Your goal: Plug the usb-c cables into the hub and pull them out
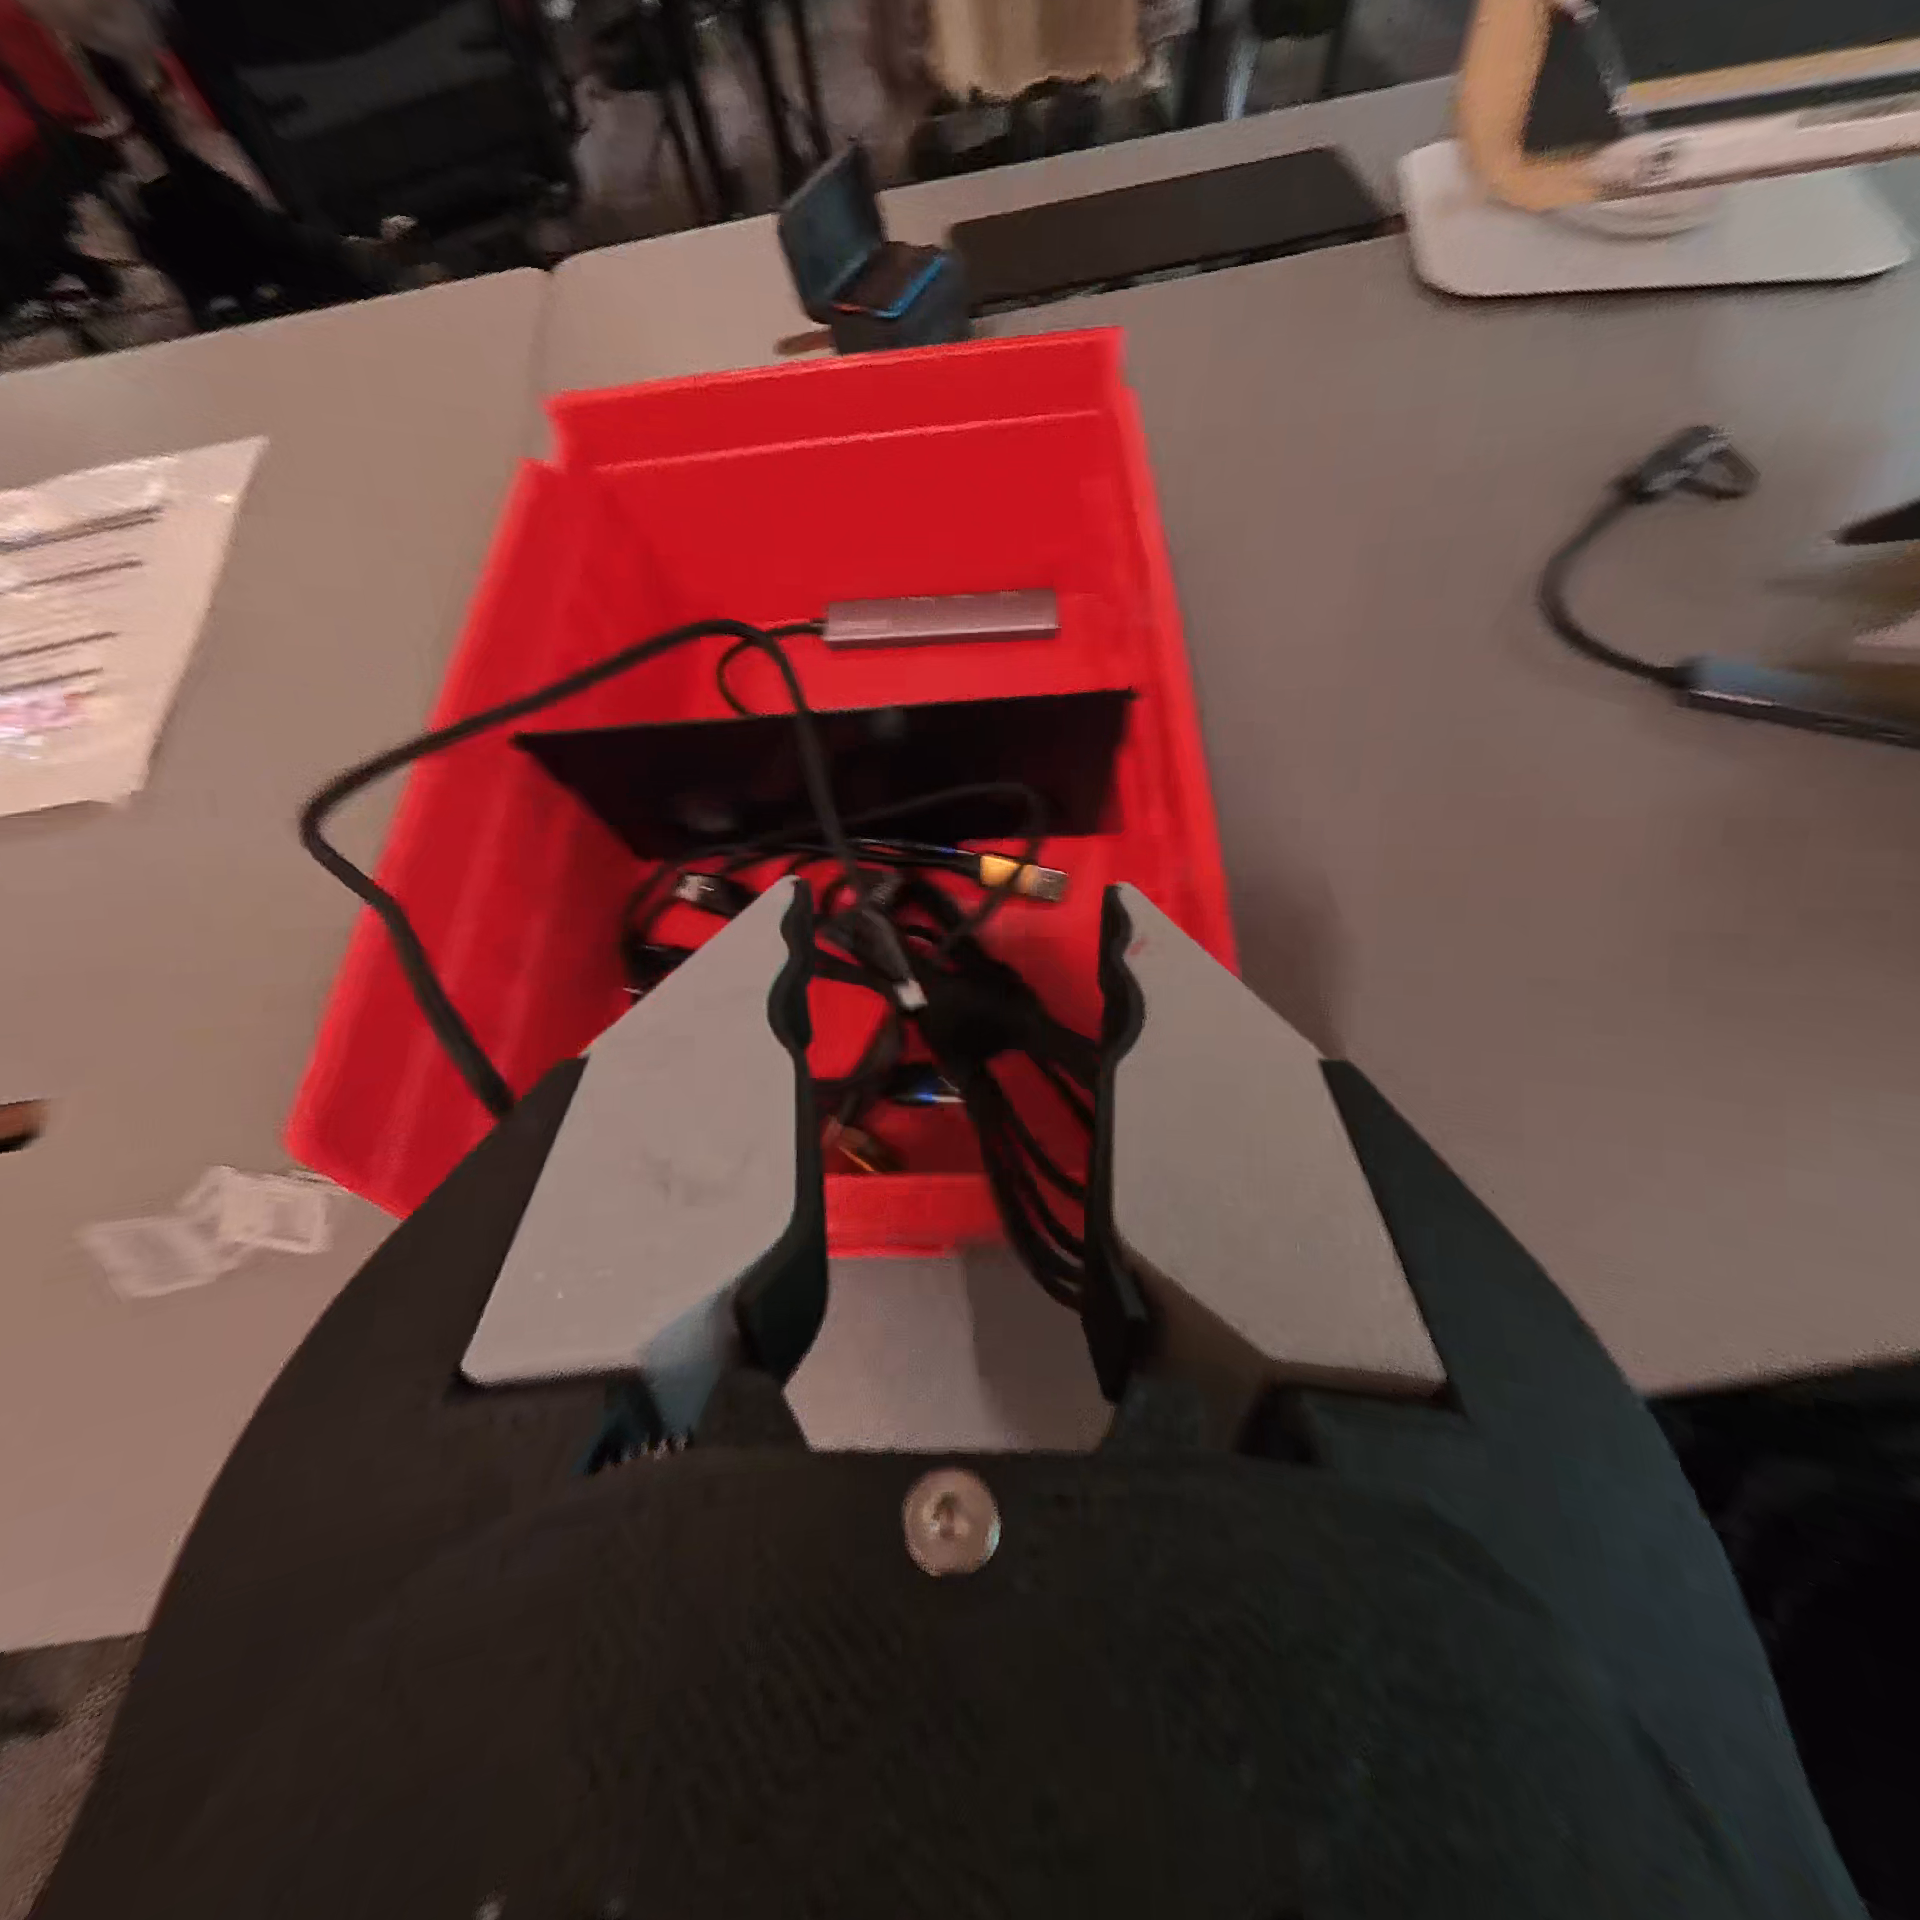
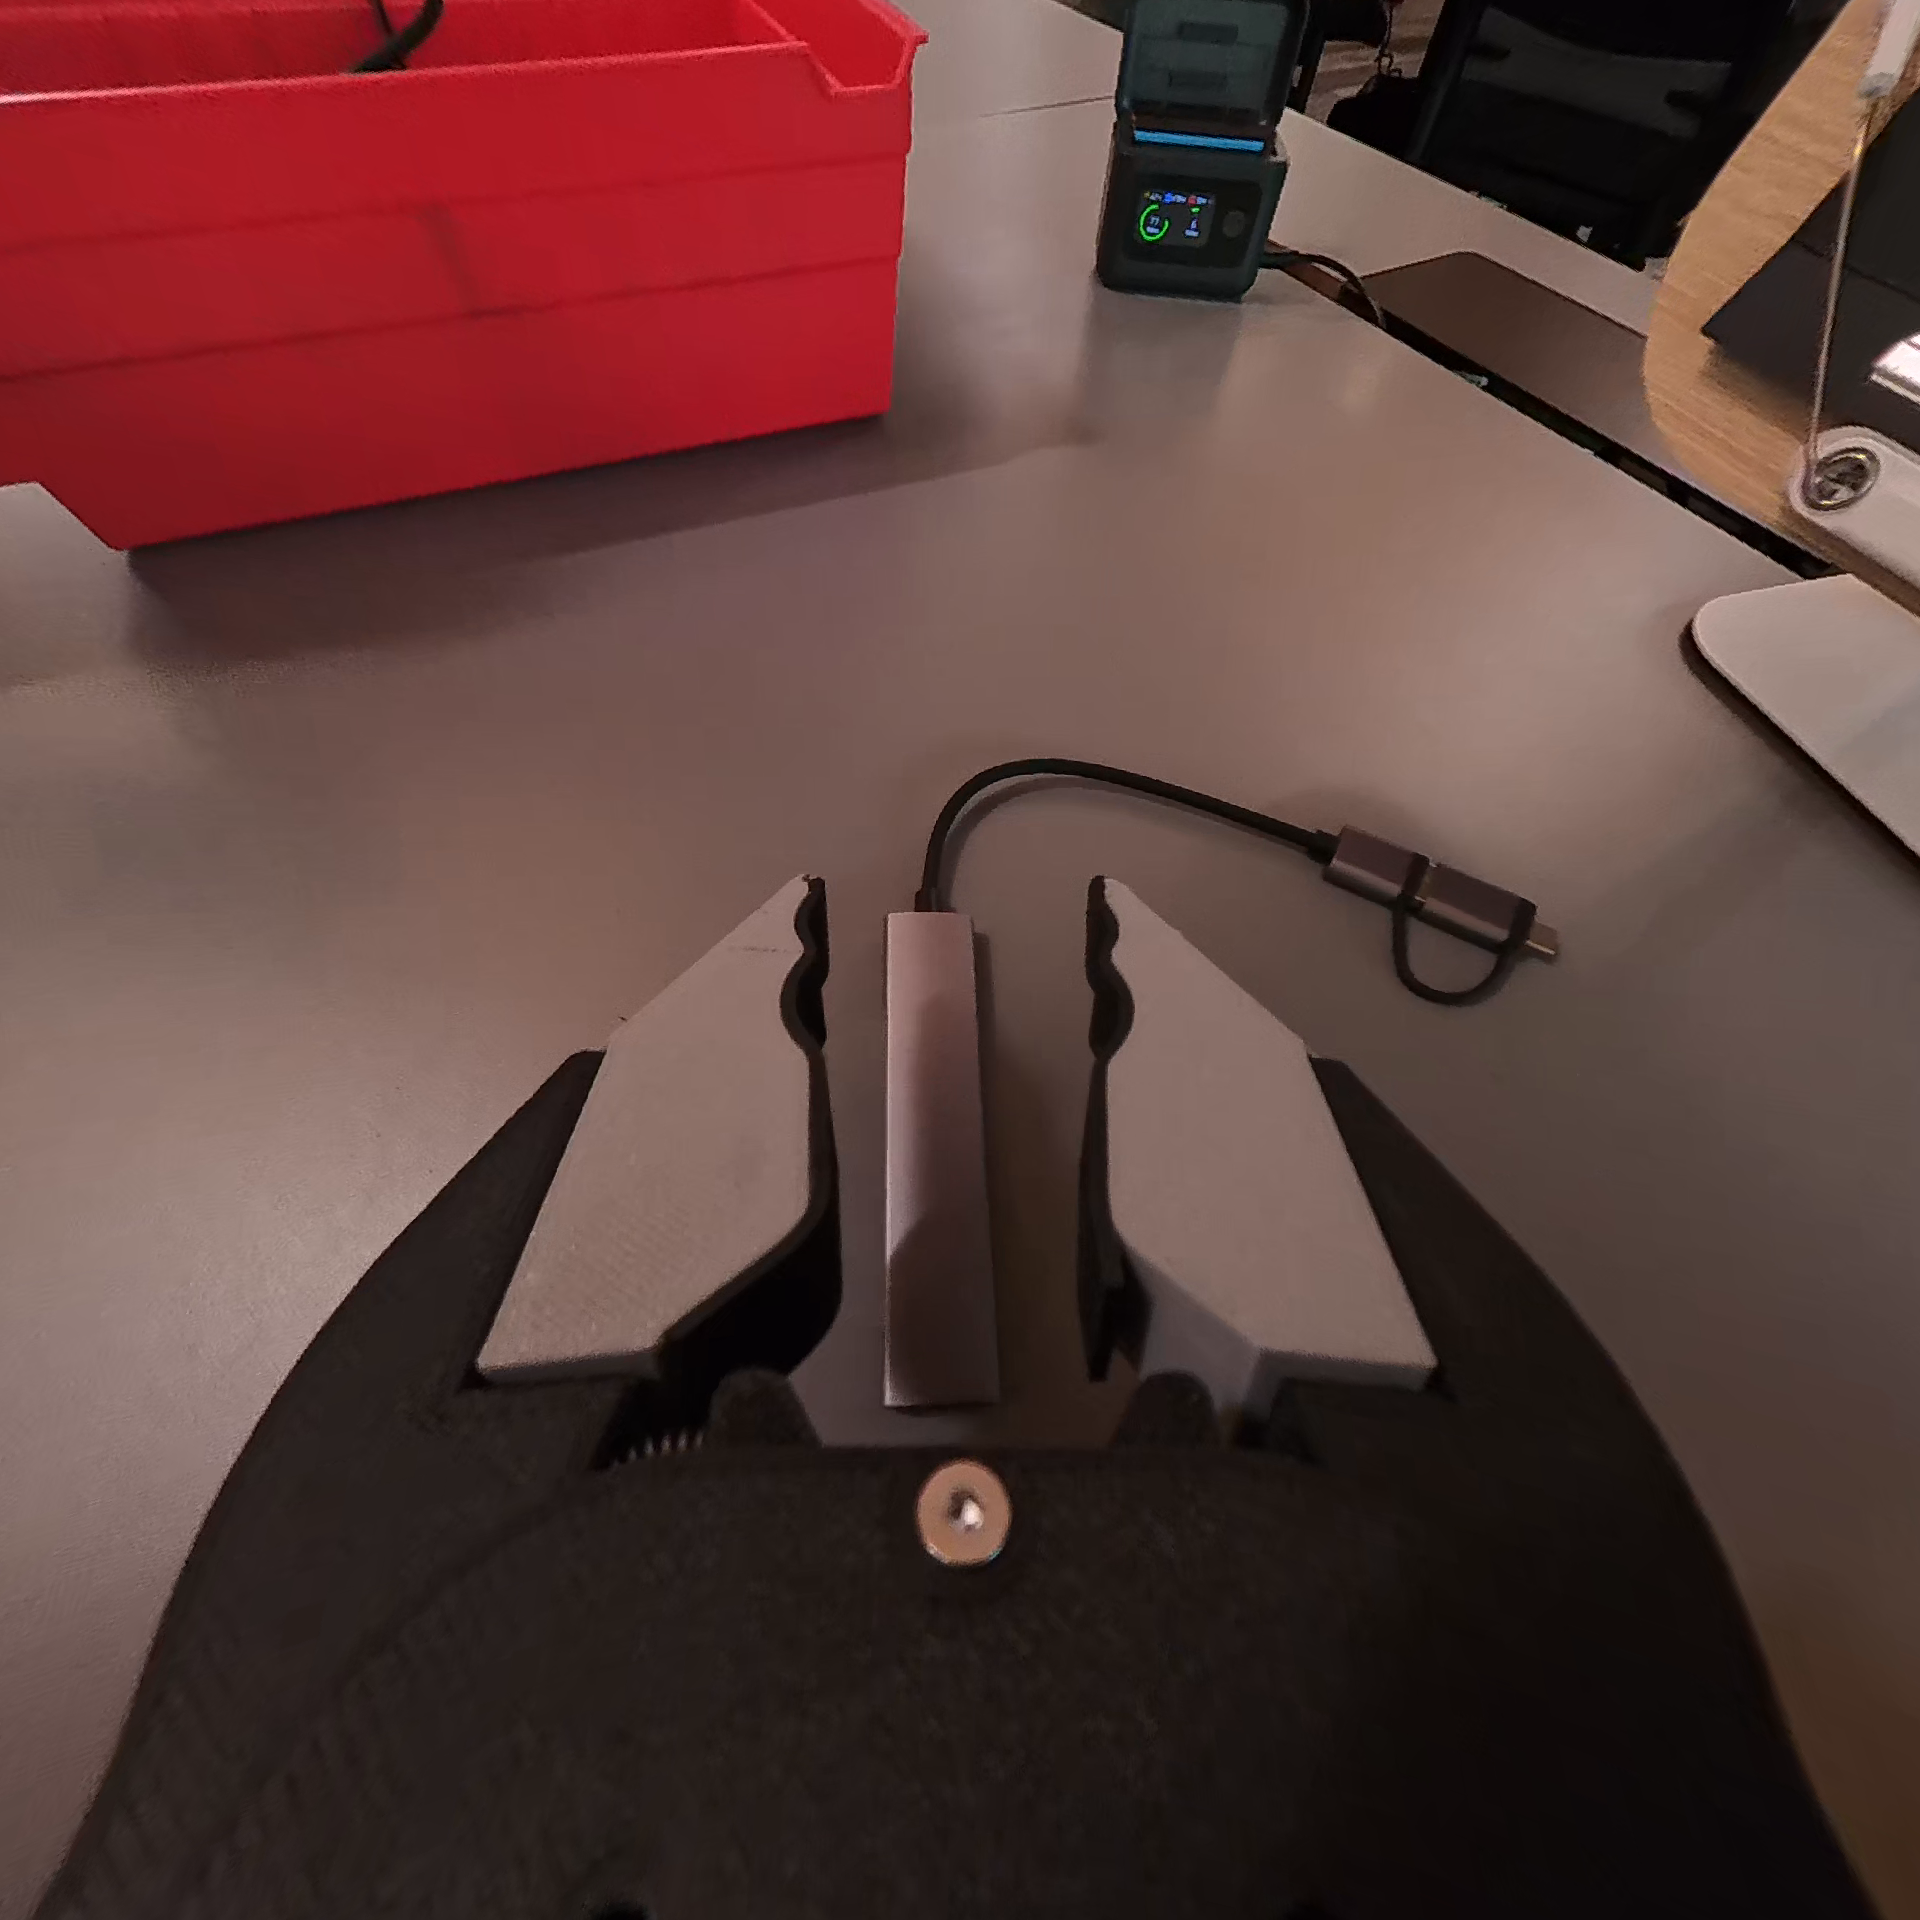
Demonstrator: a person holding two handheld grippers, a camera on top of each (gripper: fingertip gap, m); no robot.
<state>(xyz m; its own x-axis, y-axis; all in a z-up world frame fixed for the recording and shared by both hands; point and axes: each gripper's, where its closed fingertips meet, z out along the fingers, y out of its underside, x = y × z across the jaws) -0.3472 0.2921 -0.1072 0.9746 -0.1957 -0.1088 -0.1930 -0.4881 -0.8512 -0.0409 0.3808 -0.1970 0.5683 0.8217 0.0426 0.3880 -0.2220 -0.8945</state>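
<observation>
**Both claws spread, hub flat on the table**

The left gripper (image 1: 951, 914) hangs released over a red plastic bin (image 1: 499, 883), above a tangle of black cables (image 1: 935, 997) in its near compartment; a second grey hub (image 1: 943, 617) lies past the black divider (image 1: 831, 774). The right gripper (image 2: 956, 914) straddles a slim grey metal hub (image 2: 932, 1143) on the grey tabletop (image 2: 520, 831), jaws apart, not touching it. Its short black lead (image 2: 1122, 779) curls toward the right edge.

Red bin (image 1: 1164, 582) open on top; black divider (image 1: 831, 769) and tangled cables (image 1: 997, 1029) clutter it. Surface (image 2: 520, 831) around hub (image 2: 932, 1143) bare.
</observation>
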